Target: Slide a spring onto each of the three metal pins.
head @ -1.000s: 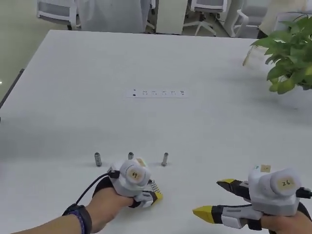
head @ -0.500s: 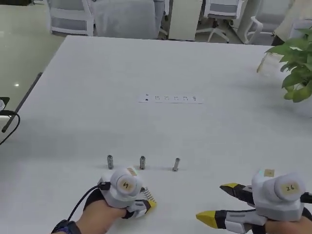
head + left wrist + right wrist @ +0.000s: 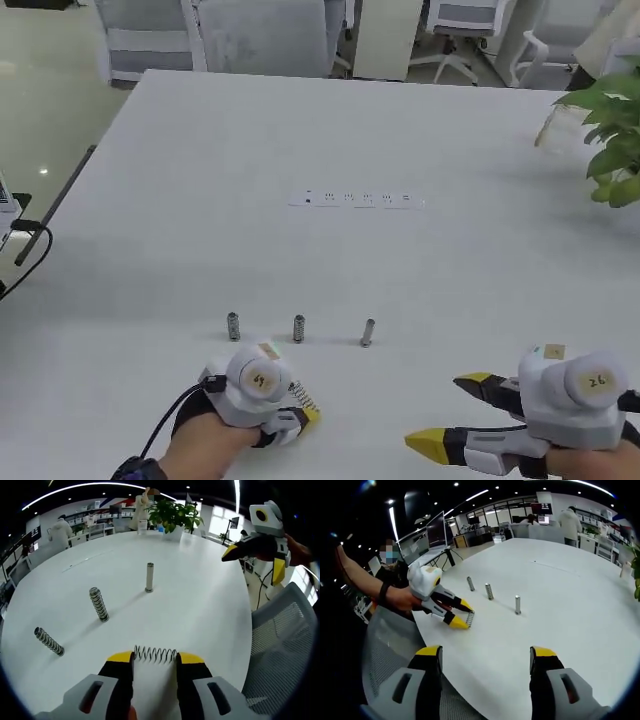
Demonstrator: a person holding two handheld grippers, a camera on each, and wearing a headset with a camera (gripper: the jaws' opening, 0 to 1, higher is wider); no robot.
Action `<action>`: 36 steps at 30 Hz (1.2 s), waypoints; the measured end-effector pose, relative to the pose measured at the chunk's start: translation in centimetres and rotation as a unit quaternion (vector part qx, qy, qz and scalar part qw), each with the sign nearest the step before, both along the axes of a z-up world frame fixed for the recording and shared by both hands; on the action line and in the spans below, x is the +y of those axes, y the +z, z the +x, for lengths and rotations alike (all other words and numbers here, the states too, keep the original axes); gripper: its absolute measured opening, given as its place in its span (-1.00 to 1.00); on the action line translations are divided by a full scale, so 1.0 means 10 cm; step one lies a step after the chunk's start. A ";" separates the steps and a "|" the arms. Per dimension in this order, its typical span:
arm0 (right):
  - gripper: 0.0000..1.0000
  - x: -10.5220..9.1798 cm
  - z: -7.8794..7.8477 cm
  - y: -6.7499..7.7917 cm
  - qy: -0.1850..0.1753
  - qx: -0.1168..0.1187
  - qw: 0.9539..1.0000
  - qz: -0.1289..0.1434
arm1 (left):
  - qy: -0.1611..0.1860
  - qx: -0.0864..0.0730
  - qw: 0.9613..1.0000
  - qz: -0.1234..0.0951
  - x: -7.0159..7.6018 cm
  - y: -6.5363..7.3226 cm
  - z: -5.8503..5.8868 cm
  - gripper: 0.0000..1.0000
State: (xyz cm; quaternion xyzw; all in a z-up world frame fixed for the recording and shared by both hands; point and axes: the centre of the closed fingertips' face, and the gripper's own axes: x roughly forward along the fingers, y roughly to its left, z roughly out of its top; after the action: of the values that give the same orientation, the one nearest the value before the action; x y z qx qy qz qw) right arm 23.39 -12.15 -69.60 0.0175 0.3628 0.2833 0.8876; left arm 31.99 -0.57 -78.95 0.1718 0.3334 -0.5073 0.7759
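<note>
Lower left of head view: left gripper clamped on a loose spring, pinched end to end across the jaw tips, evidently for carrying. Centre row: left pin and middle pin sprung, right pin bare, judged the spring's destination. Lower right: right gripper agape, empty, apparently parked clear of the work.

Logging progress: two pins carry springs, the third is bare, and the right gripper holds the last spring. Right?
No: the left gripper holds that spring between its jaws, per the left gripper view. The right gripper is open and empty. The rest stands.
</note>
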 end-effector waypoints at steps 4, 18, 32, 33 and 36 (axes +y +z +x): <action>0.40 -0.01 -0.01 0.00 -0.002 0.001 1.000 0.001 | -0.009 -0.001 1.000 0.003 0.03 0.02 0.00 -0.39; 0.39 0.04 -0.03 -0.02 0.004 0.002 1.000 0.005 | -0.110 -0.040 0.993 0.025 0.07 0.15 0.00 -0.35; 0.37 0.00 -0.07 -0.02 0.002 0.003 1.000 0.008 | -0.232 -0.049 0.970 0.057 -0.13 0.12 -0.08 -0.33; 0.37 -0.01 -0.08 -0.02 0.001 0.004 1.000 0.008 | -0.236 -0.048 0.969 0.059 -0.13 0.11 -0.09 -0.33; 0.36 -0.02 -0.08 -0.03 0.000 0.004 1.000 0.009 | -0.249 -0.043 0.965 0.067 -0.13 0.08 -0.08 -0.36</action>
State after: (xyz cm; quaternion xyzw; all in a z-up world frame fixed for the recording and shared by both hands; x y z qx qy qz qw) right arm 22.55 -12.32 -69.87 0.0270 0.3640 0.2862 0.8859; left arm 31.14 -1.88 -78.12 0.3224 0.2797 -0.6534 0.6252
